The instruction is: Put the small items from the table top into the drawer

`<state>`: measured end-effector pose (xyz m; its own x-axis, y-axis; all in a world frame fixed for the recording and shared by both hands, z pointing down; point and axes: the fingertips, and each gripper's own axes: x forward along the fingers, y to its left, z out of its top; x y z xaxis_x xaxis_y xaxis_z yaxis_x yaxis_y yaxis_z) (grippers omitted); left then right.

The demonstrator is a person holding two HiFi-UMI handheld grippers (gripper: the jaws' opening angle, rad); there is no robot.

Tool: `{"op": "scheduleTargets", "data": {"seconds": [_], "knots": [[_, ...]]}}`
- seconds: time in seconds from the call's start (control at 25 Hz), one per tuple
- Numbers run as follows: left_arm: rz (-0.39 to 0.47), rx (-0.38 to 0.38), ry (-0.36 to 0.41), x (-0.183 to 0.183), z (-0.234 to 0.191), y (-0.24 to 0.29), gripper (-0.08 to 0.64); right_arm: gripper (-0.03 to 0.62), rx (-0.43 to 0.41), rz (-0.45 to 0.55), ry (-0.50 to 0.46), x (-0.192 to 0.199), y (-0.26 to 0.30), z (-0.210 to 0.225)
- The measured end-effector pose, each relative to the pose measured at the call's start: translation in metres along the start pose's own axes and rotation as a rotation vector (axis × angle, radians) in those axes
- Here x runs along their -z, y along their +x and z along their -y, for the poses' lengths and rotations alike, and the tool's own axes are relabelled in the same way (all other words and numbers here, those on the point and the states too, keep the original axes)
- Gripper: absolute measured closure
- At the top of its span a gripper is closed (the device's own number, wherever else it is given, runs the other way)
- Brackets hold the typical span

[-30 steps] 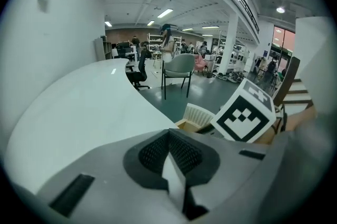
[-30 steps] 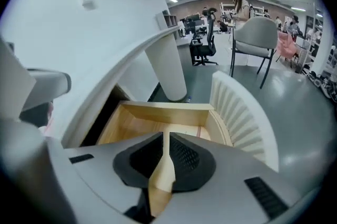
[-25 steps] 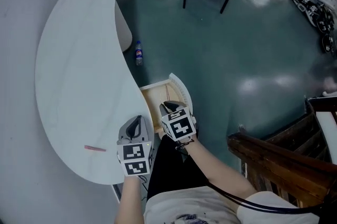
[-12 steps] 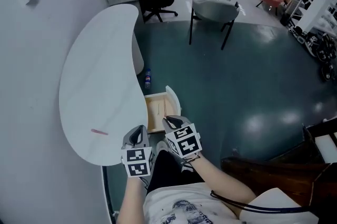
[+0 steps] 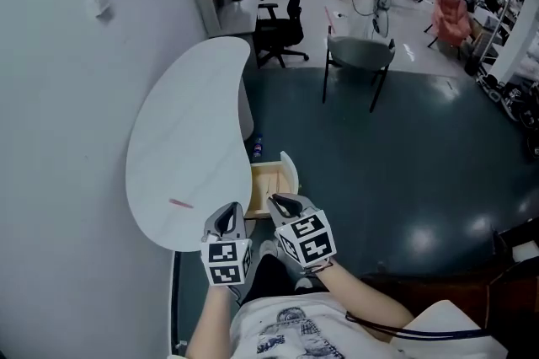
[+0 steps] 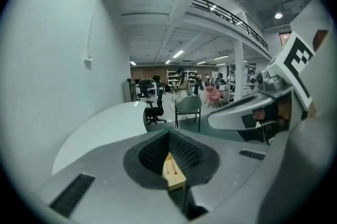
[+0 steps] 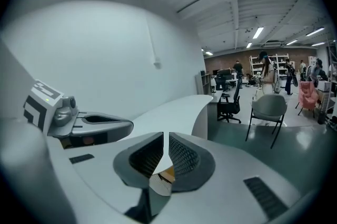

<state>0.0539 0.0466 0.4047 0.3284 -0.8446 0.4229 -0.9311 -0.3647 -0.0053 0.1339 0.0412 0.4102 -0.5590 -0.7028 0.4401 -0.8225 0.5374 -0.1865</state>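
A: White, smooth-topped: the kidney-shaped table (image 5: 189, 130) is logged first as the largest thing, with the wall (image 5: 59, 138) at its nine o'clock in the head view. What is entered next?

B: The wooden drawer (image 5: 271, 187), found pulled open at the table's edge. It is placed at about one o'clock of the left gripper (image 5: 226, 224) and eleven o'clock of the right gripper (image 5: 289, 207). In the left gripper view a thin red stick (image 6: 171, 166) is seen lying inside it already.

A: State of the grippers?

B: Both are held side by side near the body, off the tabletop. The left one's jaws are seen closed, tips meeting, nothing pinched. The right one's jaws are parted by a narrow slit only, and nothing is carried there either.

A: And what is left on top?

B: One thin pink strip (image 5: 180, 203) is noted, flat on the table towards its near end. It is placed at about ten o'clock of the left gripper and well apart from both grippers. What it is cannot be told; it is too small.

A: Handling?

B: It is judged light, slim, probably stiff and not fragile. Lying flat on a smooth top, it may be pushed along rather than lifted. It is best taken across its middle, with the jaws opened first, set either side of its short width and brought right down to the surface. The left gripper is judged the nearer.
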Motion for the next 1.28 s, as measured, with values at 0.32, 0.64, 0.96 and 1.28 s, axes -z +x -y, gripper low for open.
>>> {"op": "scheduleTargets", "data": {"seconds": [0.32, 0.64, 0.96, 1.28], "knots": [[0.037, -0.044, -0.008, -0.015, 0.0, -0.043, 0.535, 0.549, -0.075, 0.027, 0.012, -0.019, -0.017, -0.033], [0.063, -0.085, -0.01, -0.017, -0.045, -0.068, 0.535, 0.552, -0.125, 0.024, -0.013, -0.023, -0.002, -0.076], [0.099, -0.067, 0.003, -0.018, -0.117, -0.101, 0.535, 0.553, -0.098, 0.067, -0.035, -0.05, 0.033, -0.141], [0.118, -0.044, 0.016, -0.006, -0.177, -0.139, 0.535, 0.554, -0.074, 0.085, -0.042, -0.055, 0.064, -0.211]]}}
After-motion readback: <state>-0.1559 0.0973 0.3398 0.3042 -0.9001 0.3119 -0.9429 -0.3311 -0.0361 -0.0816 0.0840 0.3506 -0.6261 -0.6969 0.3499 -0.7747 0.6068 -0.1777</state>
